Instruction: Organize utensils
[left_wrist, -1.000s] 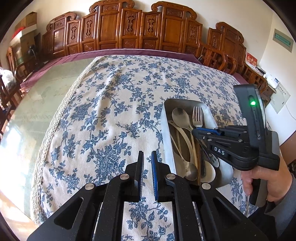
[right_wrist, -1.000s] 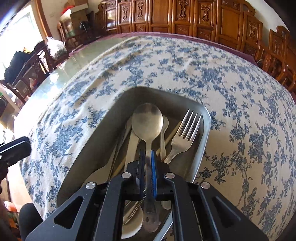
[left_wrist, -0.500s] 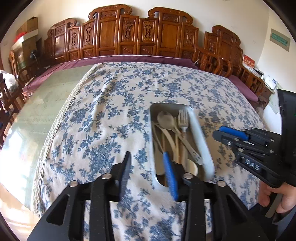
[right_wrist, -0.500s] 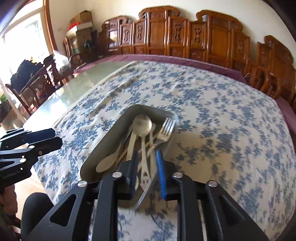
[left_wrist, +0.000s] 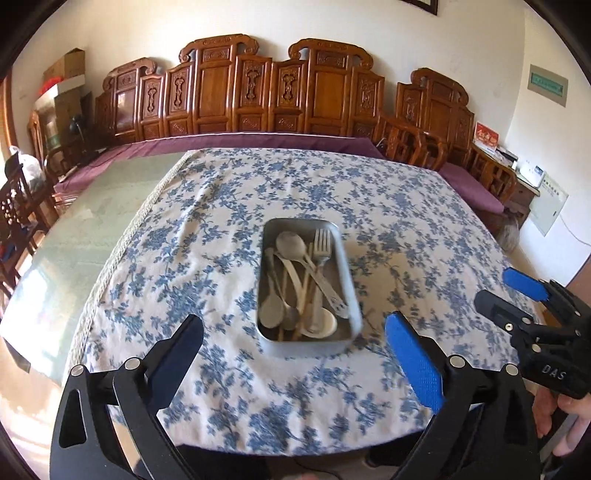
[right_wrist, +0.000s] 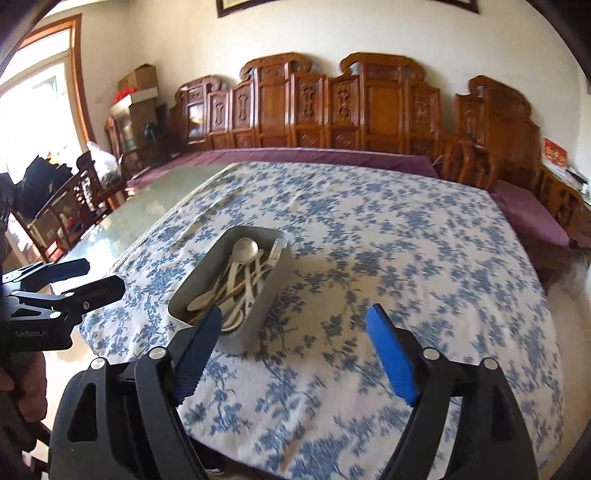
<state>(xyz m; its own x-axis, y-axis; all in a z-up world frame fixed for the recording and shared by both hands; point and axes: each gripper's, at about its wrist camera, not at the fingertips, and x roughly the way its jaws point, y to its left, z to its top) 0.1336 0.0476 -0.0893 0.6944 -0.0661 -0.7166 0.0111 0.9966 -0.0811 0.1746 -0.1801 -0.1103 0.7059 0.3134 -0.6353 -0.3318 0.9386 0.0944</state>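
Two open grippers frame what I see, but the biggest thing in my feed is the table, its bare glassy top showing on the left and a blue-flowered tablecloth over the rest. Carved wooden chairs line the far wall behind it, with cardboard boxes stacked in the left corner.

My left gripper is spread wide and empty, hanging above the near edge of the cloth, one black finger to the left and one blue-padded finger to the right of the tray. My right gripper is likewise released, holding nothing; from the left camera I see it off to the right, well clear of the tray.

On the cloth, near the middle, sits the metal tray, lengthwise away from me. All the utensils I can see lie inside it, piled loosely and crossing each other: a steel spoon with its bowl toward the far end, a fork beside it with tines pointing away, and pale spoons with bowls at the near end. Thin sticks among them may be chopsticks; I cannot tell for sure.
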